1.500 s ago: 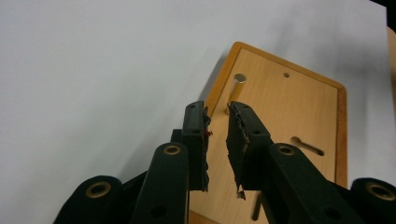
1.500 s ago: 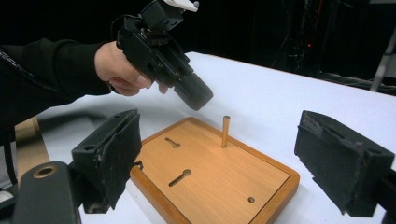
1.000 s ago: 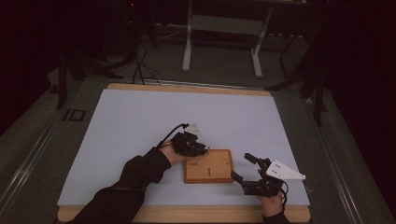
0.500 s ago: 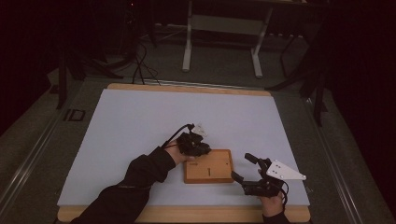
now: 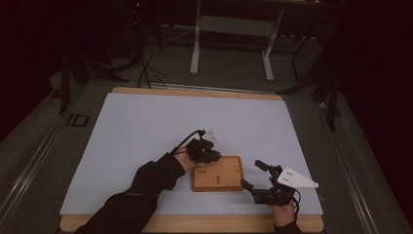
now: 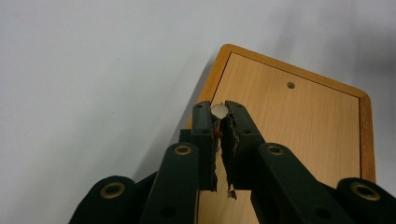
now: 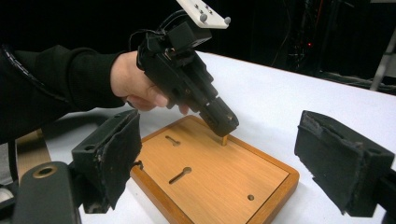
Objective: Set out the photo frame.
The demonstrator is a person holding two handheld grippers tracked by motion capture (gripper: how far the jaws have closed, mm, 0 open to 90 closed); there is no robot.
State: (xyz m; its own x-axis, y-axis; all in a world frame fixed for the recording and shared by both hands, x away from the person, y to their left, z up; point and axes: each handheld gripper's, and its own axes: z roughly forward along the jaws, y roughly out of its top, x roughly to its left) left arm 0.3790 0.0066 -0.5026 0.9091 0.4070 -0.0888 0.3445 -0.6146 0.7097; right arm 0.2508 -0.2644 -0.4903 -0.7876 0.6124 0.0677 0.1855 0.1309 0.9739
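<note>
Peg (image 7: 224,139): a short wooden dowel standing upright at the far corner of the wooden board (image 7: 219,179), clenched by the left tool (image 6: 218,112), whose jaws have just been closing around its pale top (image 6: 219,110). Outward from that grip, the board carries two keyhole slots (image 7: 180,174) and a small hole (image 7: 251,197). The right tool (image 5: 257,174) waits with jaws wide apart just beside the board's near corner on the counter (image 5: 146,126). Risk: a tilted pull could jam the peg or lift the unrestrained board.
</note>
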